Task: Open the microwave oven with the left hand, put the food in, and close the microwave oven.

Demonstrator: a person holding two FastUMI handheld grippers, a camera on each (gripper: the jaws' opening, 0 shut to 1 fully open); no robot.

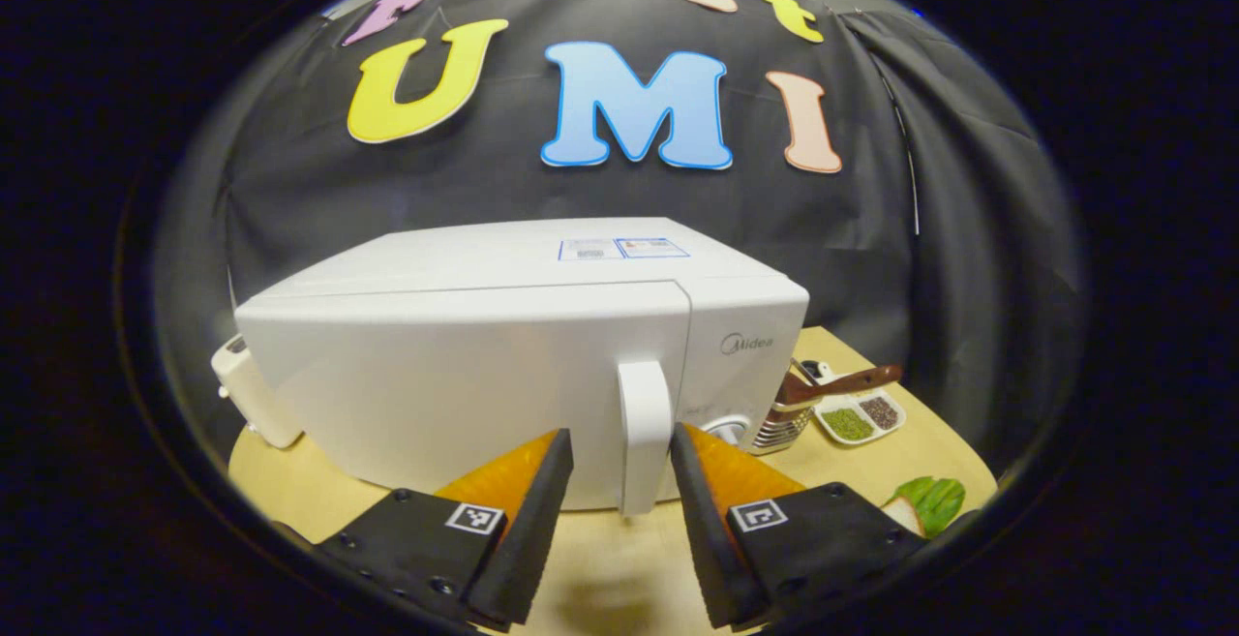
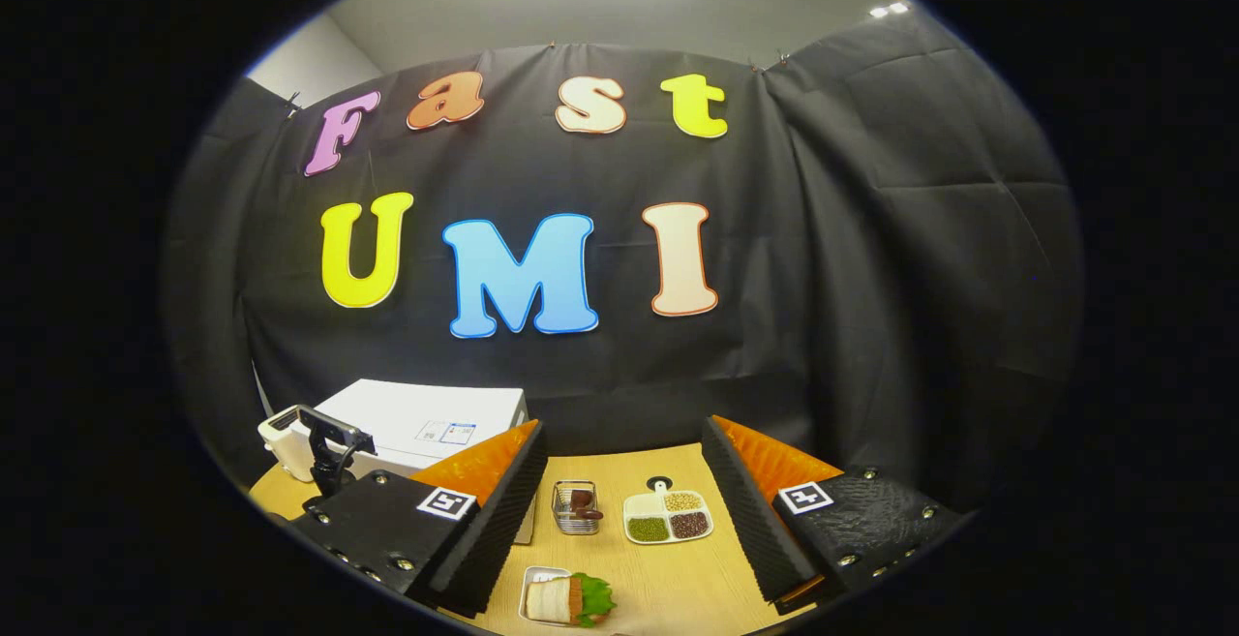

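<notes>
A white microwave oven (image 1: 503, 365) stands on the wooden table with its door closed. Its vertical white door handle (image 1: 645, 433) sits just ahead of my left gripper (image 1: 619, 447), whose fingers are open on either side of it without touching. In the right gripper view the microwave oven (image 2: 416, 423) lies far left, behind the left finger. My right gripper (image 2: 624, 447) is open and holds nothing. The food, a sandwich with green lettuce (image 2: 571, 599) on a small white plate, lies on the table below and between the right gripper's fingers. The sandwich (image 1: 927, 505) appears at the lower right in the left gripper view.
A metal basket (image 2: 575, 507) with a brown utensil and a white divided dish of beans (image 2: 668, 517) stand on the table (image 2: 678, 588) to the right of the microwave. A white appliance (image 1: 254, 399) sits at the microwave's left. A black clamp (image 2: 331, 447) rises beside it.
</notes>
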